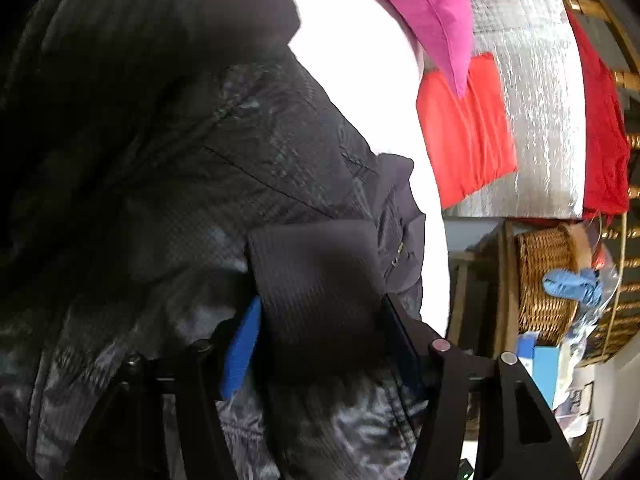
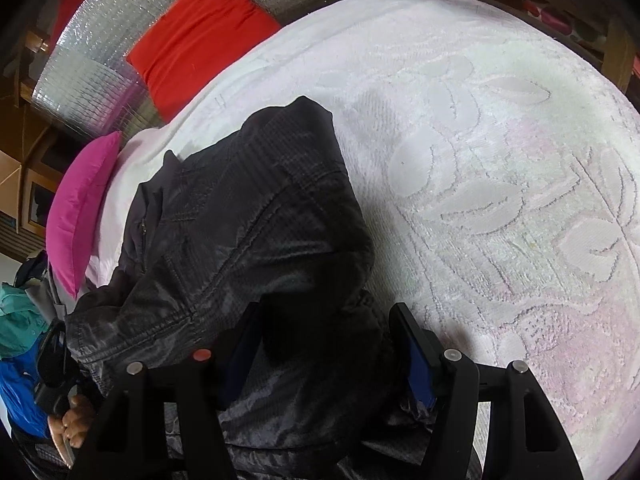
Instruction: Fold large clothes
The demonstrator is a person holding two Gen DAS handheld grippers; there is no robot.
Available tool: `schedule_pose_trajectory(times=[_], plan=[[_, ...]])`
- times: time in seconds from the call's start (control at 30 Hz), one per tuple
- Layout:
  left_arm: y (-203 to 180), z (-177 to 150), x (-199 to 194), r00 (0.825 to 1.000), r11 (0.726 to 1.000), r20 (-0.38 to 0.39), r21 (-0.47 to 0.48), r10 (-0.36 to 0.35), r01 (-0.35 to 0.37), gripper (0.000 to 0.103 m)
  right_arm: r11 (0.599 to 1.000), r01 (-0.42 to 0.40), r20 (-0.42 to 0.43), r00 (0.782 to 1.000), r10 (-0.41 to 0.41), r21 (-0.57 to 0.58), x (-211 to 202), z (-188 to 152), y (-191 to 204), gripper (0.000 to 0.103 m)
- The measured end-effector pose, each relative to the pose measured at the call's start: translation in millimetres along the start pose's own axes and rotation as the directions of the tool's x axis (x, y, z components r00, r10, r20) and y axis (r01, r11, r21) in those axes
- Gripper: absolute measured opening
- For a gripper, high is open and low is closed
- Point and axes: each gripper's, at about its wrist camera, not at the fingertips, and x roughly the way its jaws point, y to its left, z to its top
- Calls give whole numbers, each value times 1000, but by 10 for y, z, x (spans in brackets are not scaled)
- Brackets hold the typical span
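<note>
Jacket (image 2: 248, 216) is on the white bedspread (image 2: 500, 128), bunched up, dark quilted fabric, lying toward the pillow end of the bed; zipper and seams visible in the right view

Left gripper (image 1: 320, 336): a thick fold of jacket sits between its fingers, blue pad (image 1: 240, 352) visible on one side, the other finger mostly hidden behind cloth. Fingers are fairly wide apart with fabric filling the gap, pads against the cloth on both sides, so it has hold of the jacket. Most of the left view is filled by the garment held close to the lens

Right gripper (image 2: 324, 356): same picture, a dark wad of jacket between the two blue pads (image 2: 420, 364), spread moderately, cloth touching both. Also gripping the jacket

Left hand (image 2: 70, 424) shows at the lower left edge of the right view, wrapped on its gripper handle, just beside the jacket hem

Around: pink pillow (image 2: 80, 216) at the bed edge near the jacket collar, red pillow (image 2: 200, 36) against a silver foil panel (image 1: 532, 80), well apart from the jacket. Wicker basket (image 1: 548, 280) with a blue glove (image 1: 572, 284) beside the bed in the left view
</note>
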Motion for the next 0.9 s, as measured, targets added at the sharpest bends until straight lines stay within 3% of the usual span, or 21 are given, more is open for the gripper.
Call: schedule_pose_trajectory(times=[0.07,0.13,0.17,0.43,0.63,0.73,0.8,0.9], plan=[[46,0,-26,1000,1000,5,-1,1,-1,44,1000,-2,0,1000,2,-1,2,4,1,67],[45,-4,-96,999,1000,27,9,-19,19,13,1000,-3,0,1000,3,-1,6,6,-4,67],[22,-9,-137,999,999,36,23,-30,29,9,1000,-3,0,1000,3,0,9,6,-4,67],[-492,-169,-631,988,974,102,210,-113,90,9,1000,-10,0,1000,10,8,-11,2,-25,67],[-664,-505,-1349,977,948,194,316,-91,26,8,997,-47,9,999,47,58,-71,49,-138,67],[-530,-561,-1605,971,952,237,299,-15,-58,8,994,-69,28,997,66,80,-136,68,-200,67],[-355,-555,-1709,971,955,228,265,75,-136,8,992,-87,37,996,83,90,-174,73,-226,67],[-169,-546,-1770,969,955,205,234,135,-183,8,989,-112,48,993,108,95,-218,82,-245,68]])
